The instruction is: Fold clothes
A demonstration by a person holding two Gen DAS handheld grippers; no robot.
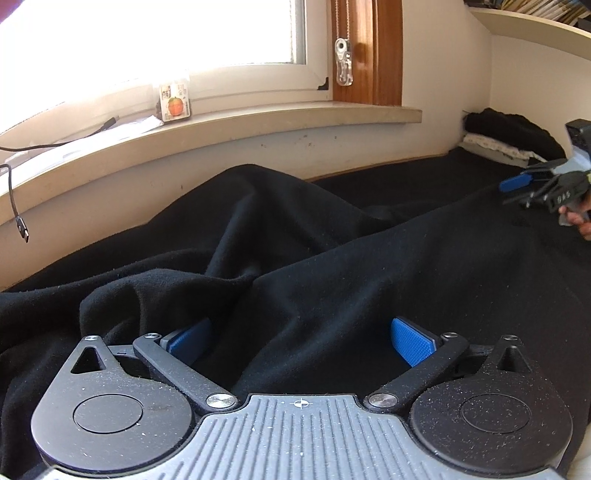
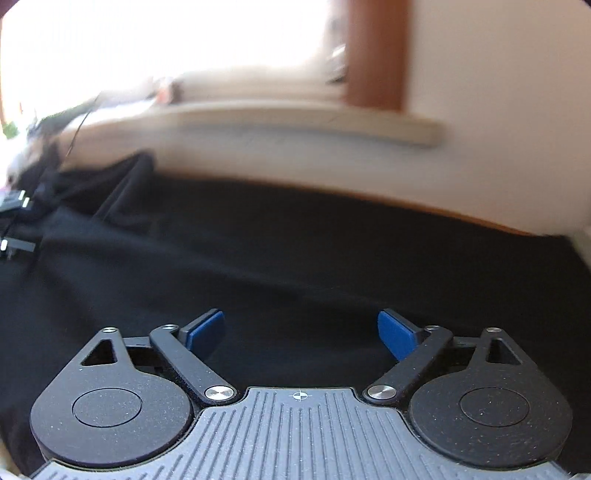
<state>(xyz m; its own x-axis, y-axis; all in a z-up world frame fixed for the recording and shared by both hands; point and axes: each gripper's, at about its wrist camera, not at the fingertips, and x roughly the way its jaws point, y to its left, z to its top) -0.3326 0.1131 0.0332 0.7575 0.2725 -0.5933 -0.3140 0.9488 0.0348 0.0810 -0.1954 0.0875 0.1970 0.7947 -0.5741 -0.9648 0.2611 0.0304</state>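
A large black garment (image 1: 295, 258) lies rumpled over a dark surface, with a raised fold near the wall. My left gripper (image 1: 301, 341) is open, its blue pads (image 1: 413, 343) spread wide and low over the cloth, a fold of fabric bulging up between them. In the right wrist view, which is blurred by motion, my right gripper (image 2: 301, 332) is also open above the same black garment (image 2: 295, 258), nothing pinched between its pads. The right gripper (image 1: 517, 188) also shows at the far right of the left wrist view, held by a hand (image 1: 580, 219).
A windowsill (image 1: 258, 125) runs along the wall behind, with a small carton (image 1: 174, 101), papers and a dangling cable (image 1: 22, 225). A pile of dark and light clothes (image 1: 509, 138) sits in the far right corner. A shelf (image 1: 535, 22) is above it.
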